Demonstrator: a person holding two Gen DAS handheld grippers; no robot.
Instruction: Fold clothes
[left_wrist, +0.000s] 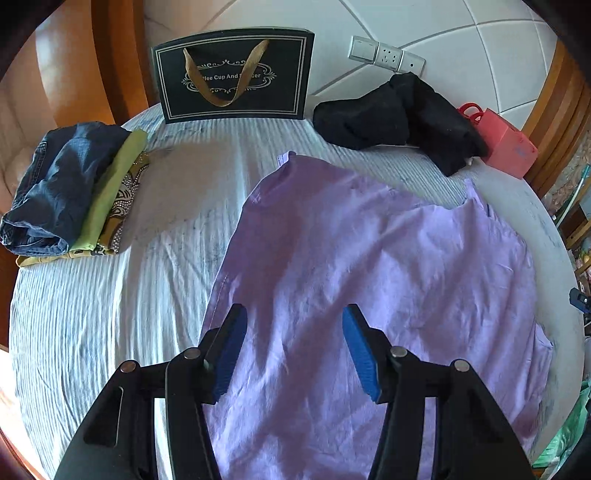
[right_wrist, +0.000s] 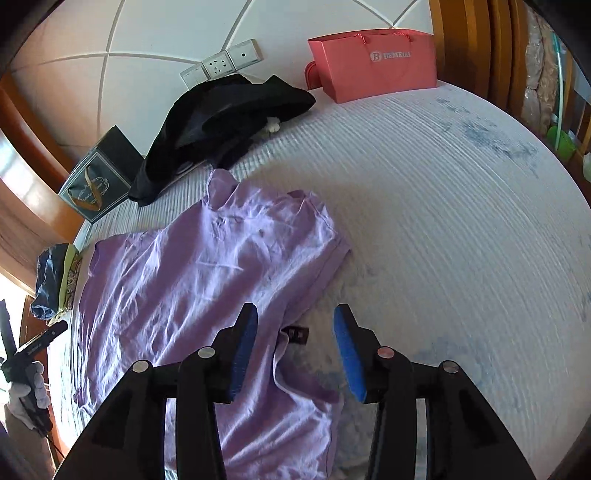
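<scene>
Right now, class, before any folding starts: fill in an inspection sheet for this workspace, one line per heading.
Surface: bed sheet, pale, ribbed, with bluish smudges.
Job's things: purple shirt spread out and wrinkled; black garment heaped near the headboard; folded stack with denim on top at the left edge.
Clutter: dark gift bag and pink gift bag standing by the headboard.
Grippers: left gripper open above the shirt; right gripper open over the shirt's edge.
Cables: nothing seen.
Surroundings: padded white headboard with wall sockets, wooden frame.
</scene>
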